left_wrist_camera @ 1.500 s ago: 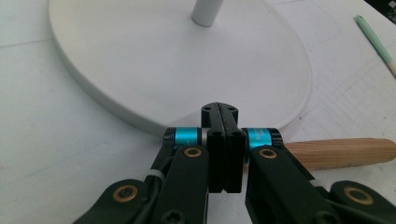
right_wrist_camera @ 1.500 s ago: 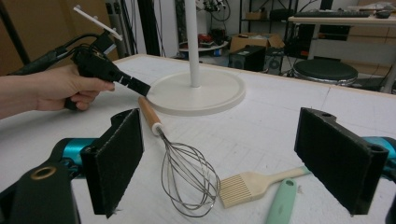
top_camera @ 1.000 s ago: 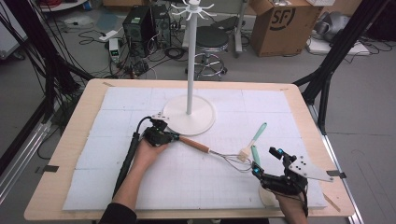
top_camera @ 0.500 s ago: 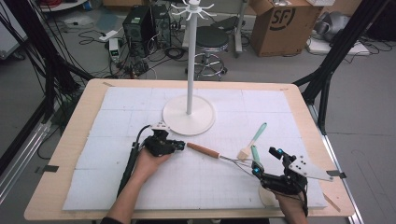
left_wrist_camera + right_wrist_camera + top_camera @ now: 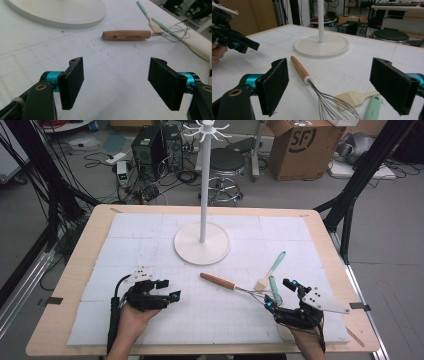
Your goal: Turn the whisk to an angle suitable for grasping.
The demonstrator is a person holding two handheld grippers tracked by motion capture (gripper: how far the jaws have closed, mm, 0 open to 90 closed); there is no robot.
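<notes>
A whisk with a wooden handle (image 5: 217,281) lies on the white mat, its wire head toward my right gripper (image 5: 279,294). That gripper stands open, the wire head in front of its jaws and untouched. My left gripper (image 5: 170,289) sits well to the left of the handle, open; its jaws have just been opening and nothing is between them. In the left gripper view the handle (image 5: 126,35) lies beyond the gripper (image 5: 116,72). The right gripper view shows the handle (image 5: 299,67) between the spread jaws of the gripper (image 5: 329,65), farther off.
A white stand (image 5: 202,243) with a tall pole rises behind the whisk. A pastry brush (image 5: 272,267) and a mint-handled tool (image 5: 274,287) lie by the whisk's wires. Boxes, a stool and cables sit on the floor beyond the table's far edge.
My left gripper let go of the whisk handle, opened, and drew back to the left and toward the near edge. The whisk now lies free on the mat. My right gripper stayed put.
</notes>
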